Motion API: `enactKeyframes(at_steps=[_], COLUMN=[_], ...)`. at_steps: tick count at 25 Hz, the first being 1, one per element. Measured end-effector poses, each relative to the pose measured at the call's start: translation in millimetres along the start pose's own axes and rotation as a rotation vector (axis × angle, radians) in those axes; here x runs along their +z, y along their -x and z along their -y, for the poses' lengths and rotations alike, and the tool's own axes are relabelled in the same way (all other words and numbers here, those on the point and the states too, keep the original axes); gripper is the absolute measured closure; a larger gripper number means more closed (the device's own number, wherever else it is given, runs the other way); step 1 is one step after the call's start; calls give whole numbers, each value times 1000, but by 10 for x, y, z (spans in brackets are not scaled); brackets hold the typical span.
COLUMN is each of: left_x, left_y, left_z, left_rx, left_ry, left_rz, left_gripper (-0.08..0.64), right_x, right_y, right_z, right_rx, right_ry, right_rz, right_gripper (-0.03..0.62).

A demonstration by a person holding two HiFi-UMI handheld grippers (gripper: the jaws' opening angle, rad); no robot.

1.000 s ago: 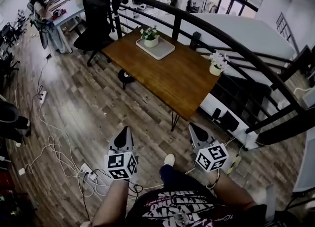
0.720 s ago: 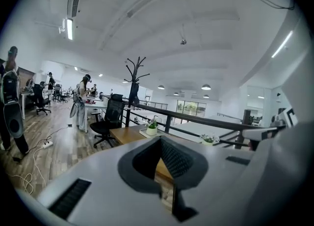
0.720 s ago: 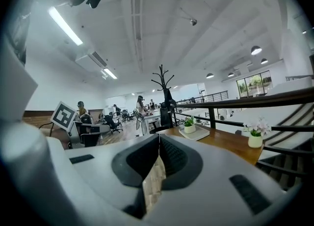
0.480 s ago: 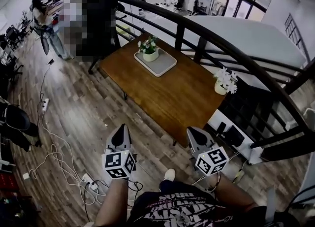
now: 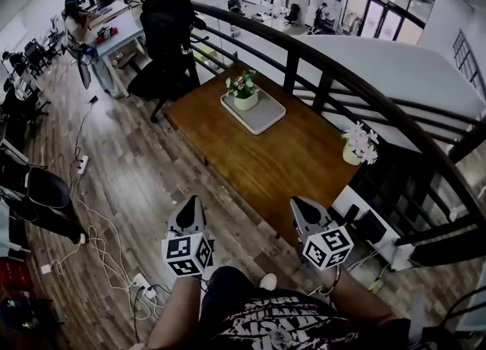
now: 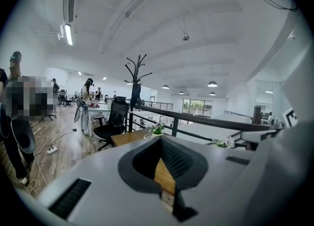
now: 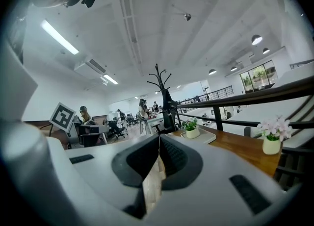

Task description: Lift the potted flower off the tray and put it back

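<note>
The potted flower (image 5: 244, 90), pink and white blooms in a white pot, stands on a pale rectangular tray (image 5: 258, 113) at the far end of the wooden table (image 5: 266, 159). It also shows far ahead as the potted flower (image 6: 157, 129) and, on its tray (image 7: 210, 135), as the potted flower (image 7: 190, 128). My left gripper (image 5: 191, 204) and right gripper (image 5: 299, 206) hover over the floor short of the table's near edge, pointing at it. Both the left gripper (image 6: 161, 139) and the right gripper (image 7: 159, 139) are shut and hold nothing.
A second white potted flower (image 5: 358, 143) stands at the table's right edge by the black curved railing (image 5: 334, 75). A black office chair (image 5: 163, 45) and coat rack (image 6: 135, 80) are beyond the table's left end. Cables and a power strip (image 5: 144, 286) lie on the floor at left. People stand at far desks.
Both grippers and the head camera have come forward toward the table, which now sits closer and more central. The jaws stay shut. The pot and tray have not moved.
</note>
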State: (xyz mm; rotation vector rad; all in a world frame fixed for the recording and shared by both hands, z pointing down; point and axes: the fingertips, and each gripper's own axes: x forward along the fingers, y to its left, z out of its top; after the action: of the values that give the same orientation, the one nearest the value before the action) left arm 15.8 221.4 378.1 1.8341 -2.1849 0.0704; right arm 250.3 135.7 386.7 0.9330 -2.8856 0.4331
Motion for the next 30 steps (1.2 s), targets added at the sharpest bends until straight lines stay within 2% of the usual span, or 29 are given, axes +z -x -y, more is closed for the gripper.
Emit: enactKeyframes(at_steps=[7, 14, 21, 24, 30], left_x=[44, 124, 300, 318, 395], left_y=[-421, -1222, -2010, -2330, -2800], left_z=[-287, -765, -1427, -1699, -1939], left_rx=[-15, -80, -152, -185, -257], left_ry=[-4, -6, -23, -5, 14], left_rz=[-7, -37, -60, -78, -76], left_gripper=[552, 552, 552, 552, 552], right_x=[-19, -22, 25, 89, 171], right_y=[-473, -1266, -2292, -2683, -3104], right_z=[92, 181, 126, 85, 66], right_rx=[-16, -78, -152, -184, -240], right_ry=[-2, 2, 17, 30, 63], right_rz=[-10, -24, -43, -55, -89], right_gripper=[593, 593, 594, 594, 594])
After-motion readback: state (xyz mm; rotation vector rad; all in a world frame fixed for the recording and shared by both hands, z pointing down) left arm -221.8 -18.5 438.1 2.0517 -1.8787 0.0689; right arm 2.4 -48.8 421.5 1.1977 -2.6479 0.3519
